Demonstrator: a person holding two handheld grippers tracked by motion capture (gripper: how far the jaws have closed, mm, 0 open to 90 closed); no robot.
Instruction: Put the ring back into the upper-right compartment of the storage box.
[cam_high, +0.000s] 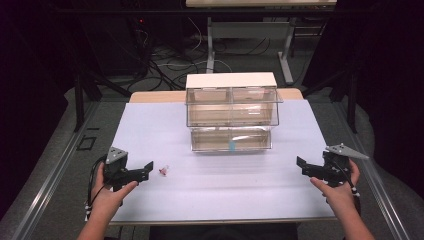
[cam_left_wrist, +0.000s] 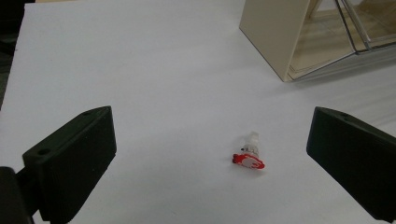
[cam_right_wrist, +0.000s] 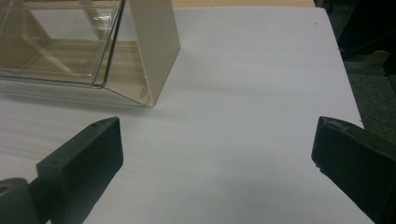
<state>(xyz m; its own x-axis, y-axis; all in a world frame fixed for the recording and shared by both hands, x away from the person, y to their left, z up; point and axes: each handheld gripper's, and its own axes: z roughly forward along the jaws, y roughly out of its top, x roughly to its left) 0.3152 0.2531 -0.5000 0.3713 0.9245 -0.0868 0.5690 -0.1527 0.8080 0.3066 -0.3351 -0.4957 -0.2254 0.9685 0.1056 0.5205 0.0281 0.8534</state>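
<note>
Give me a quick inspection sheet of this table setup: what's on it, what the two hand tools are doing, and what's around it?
Surface: white sheet covering the table, flat.
Job's things: small clear plastic piece with a red end, lying just ahead of the left gripper; clear plastic drawer cabinet with a cream top, bottom drawer pulled out.
Clutter: nothing seen.
Grippers: left open; right gripper open, nothing between its jaws.
Cables: black cable beside the left hand.
Surroundings: tangled floor cables, metal table legs behind.

Left gripper (cam_high: 142, 171) (jaws apart) faces small tube (cam_high: 163, 170).
</note>
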